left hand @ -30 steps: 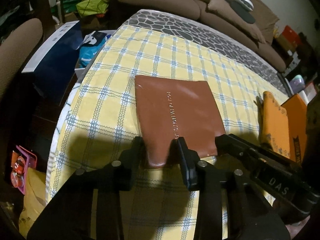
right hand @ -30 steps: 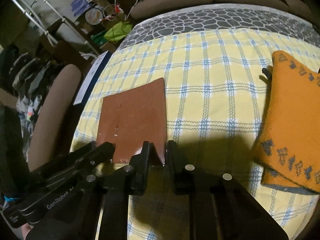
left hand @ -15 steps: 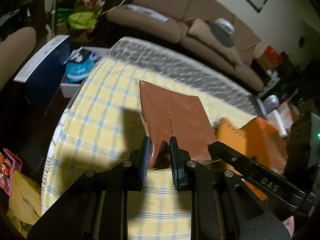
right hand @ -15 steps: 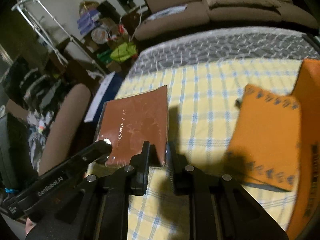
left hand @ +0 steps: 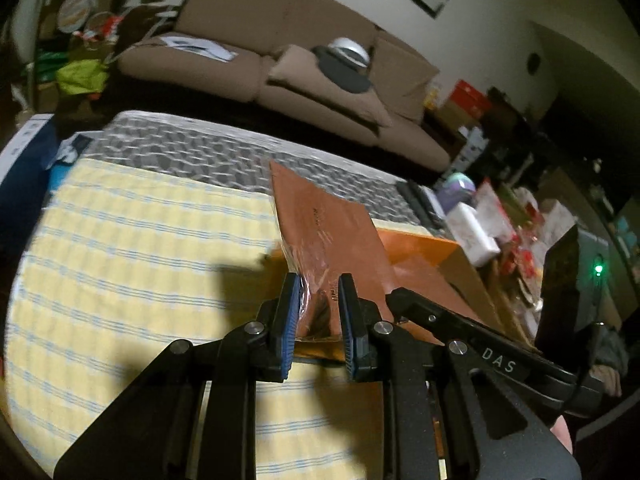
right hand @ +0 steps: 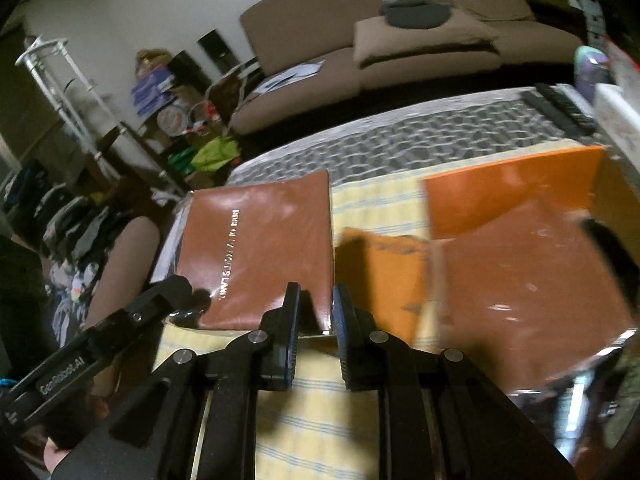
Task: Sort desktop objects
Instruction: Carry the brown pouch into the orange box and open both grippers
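Note:
A flat brown leather-look folder in clear wrap (left hand: 328, 232) (right hand: 260, 248) is lifted off the yellow checked tablecloth (left hand: 140, 248) (right hand: 320, 420). My left gripper (left hand: 318, 300) is shut on its near left edge. My right gripper (right hand: 314, 308) is shut on its near right corner. The folder hangs above the cloth, tilted up toward the far side. An orange box (left hand: 420, 248) (right hand: 512, 200) stands open to the right, with an orange knitted pouch (right hand: 384, 268) beside it.
A grey patterned mat (left hand: 180, 152) covers the table's far part. A brown sofa (left hand: 280, 64) stands behind it. Cluttered items and a white block (left hand: 476, 228) sit at the table's right end. A blue box (left hand: 20, 152) stands at the left.
Both grippers have raised the brown folder off the cloth and carried it right toward the orange box. The cameras have tilted up, showing more of the room.

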Action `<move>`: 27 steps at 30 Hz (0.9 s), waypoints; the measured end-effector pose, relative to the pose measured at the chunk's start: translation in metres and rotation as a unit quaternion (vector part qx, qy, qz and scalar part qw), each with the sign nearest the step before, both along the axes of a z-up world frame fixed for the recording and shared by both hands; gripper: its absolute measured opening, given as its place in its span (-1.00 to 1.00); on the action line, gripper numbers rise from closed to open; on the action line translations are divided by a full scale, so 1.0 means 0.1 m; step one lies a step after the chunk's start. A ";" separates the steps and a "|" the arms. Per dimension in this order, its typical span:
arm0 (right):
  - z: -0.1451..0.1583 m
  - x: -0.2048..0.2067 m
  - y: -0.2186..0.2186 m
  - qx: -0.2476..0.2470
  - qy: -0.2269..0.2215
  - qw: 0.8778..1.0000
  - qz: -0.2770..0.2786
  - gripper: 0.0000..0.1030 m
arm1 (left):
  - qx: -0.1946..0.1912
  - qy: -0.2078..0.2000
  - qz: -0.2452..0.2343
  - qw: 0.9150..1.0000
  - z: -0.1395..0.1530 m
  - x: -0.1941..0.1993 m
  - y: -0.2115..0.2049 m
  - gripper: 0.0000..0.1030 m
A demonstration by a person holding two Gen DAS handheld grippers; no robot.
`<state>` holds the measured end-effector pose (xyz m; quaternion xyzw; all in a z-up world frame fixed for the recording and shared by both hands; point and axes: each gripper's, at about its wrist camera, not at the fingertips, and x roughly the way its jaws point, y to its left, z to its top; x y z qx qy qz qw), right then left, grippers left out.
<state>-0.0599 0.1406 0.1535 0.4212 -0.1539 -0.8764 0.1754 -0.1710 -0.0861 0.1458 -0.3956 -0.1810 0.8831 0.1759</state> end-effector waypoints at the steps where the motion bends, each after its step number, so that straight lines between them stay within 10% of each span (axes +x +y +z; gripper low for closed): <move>1: 0.01 0.01 0.12 0.001 0.000 1.000 -0.008 -0.66 | 0.000 0.001 -0.006 1.000 0.00 -0.01 0.11 -0.65; 23: -0.30 0.11 1.65 -0.004 -0.053 0.996 -0.073 -0.65 | -0.106 -0.029 -0.081 0.991 -0.54 -0.03 1.73 -0.52; 27: -0.21 0.17 1.86 -0.030 -0.046 0.994 -0.097 -0.16 | -0.108 -0.022 -0.077 0.991 -0.49 0.02 1.72 -0.38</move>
